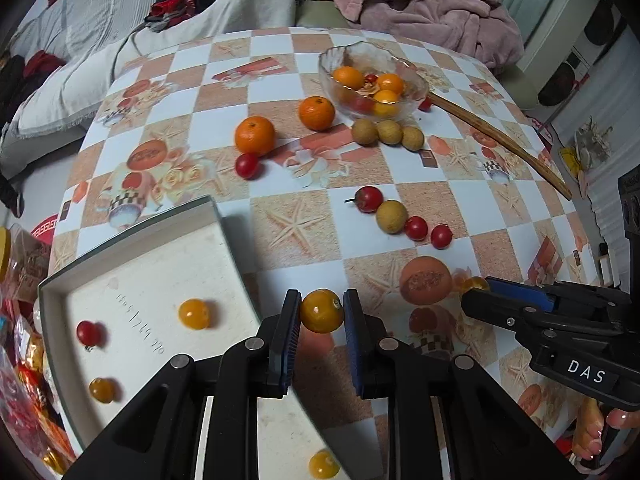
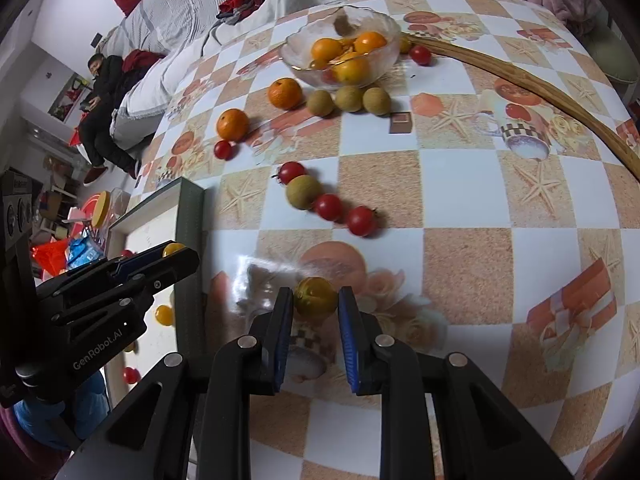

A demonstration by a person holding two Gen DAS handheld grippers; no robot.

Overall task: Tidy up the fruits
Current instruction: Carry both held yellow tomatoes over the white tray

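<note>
Home living room: sofa [image 1: 160, 40], strewn blanket [image 1: 420, 4], tablecloth-covered table [image 1: 440, 184].

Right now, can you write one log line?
left tool: shut on yellow tomato | right tool: shut on yellow-green tomato | white tray: four fruits

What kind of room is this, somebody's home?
Probably a home living room: a sofa draped in grey covers, a pink blanket heaped behind, and a table under a printed checkered cloth.
</note>
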